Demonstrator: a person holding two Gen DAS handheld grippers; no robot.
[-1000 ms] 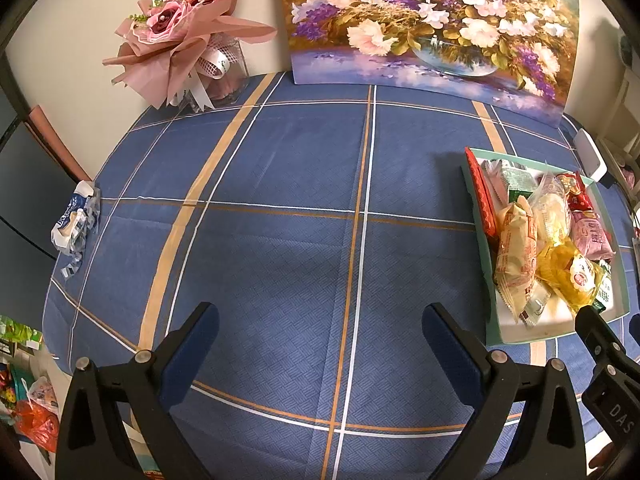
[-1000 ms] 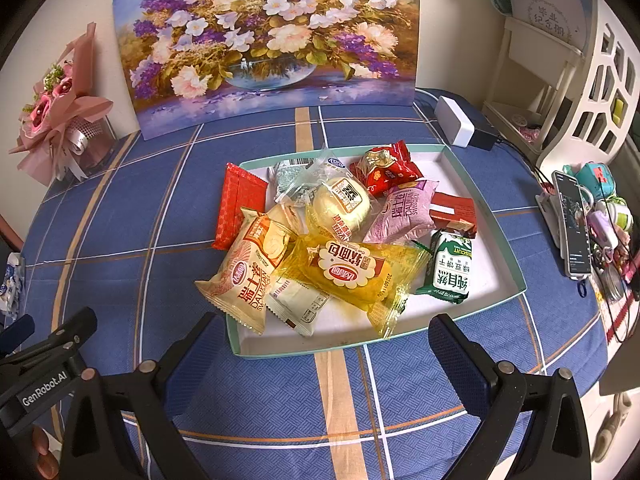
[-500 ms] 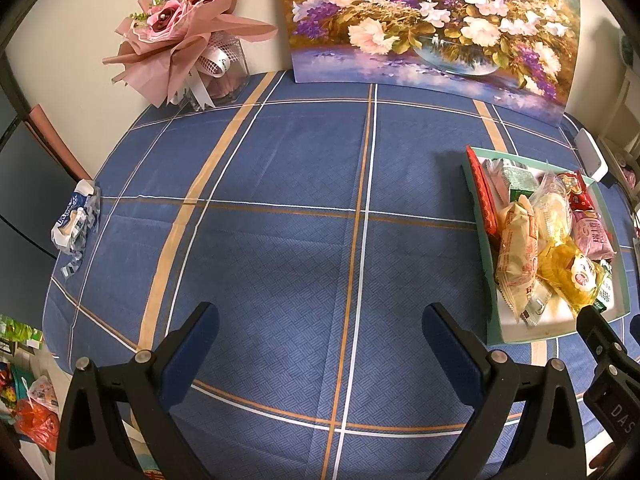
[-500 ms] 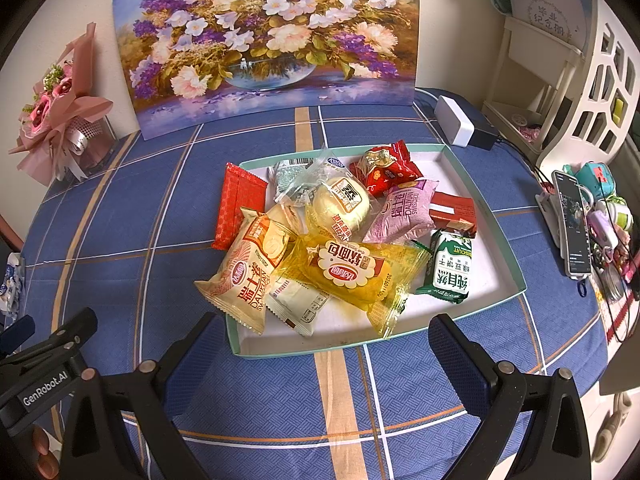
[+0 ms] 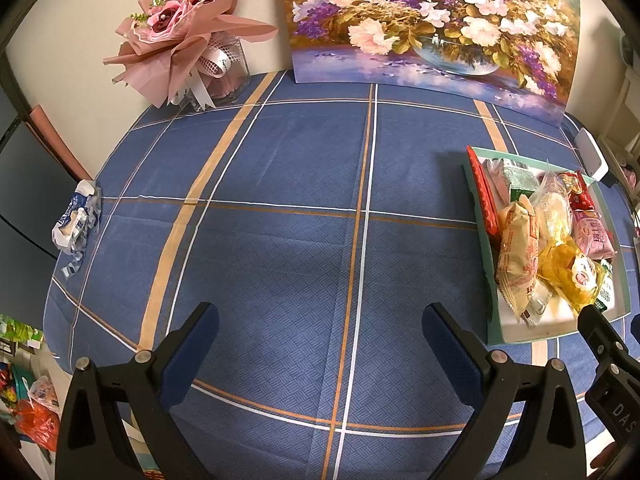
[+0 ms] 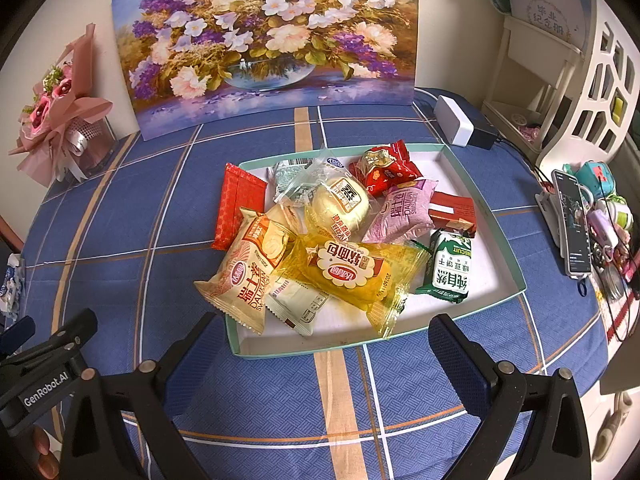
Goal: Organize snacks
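A pale green tray (image 6: 500,240) on the blue checked tablecloth holds several wrapped snacks. Among them are a yellow soft-bread pack (image 6: 348,272), an orange swiss-roll pack (image 6: 248,272), a green biscuit pack (image 6: 450,268), a pink pack (image 6: 404,212) and a red pack (image 6: 240,204) leaning over the left rim. My right gripper (image 6: 320,344) stands open just in front of the tray's near rim, holding nothing. My left gripper (image 5: 320,340) is open over bare cloth, with the tray (image 5: 486,248) to its right.
A flower painting (image 6: 272,40) leans on the back wall, with a pink bouquet (image 5: 188,40) at the back left. A white box (image 6: 454,126) lies behind the tray. A phone (image 6: 572,224) and small items crowd the right edge. A crumpled wrapper (image 5: 76,220) sits at the left edge.
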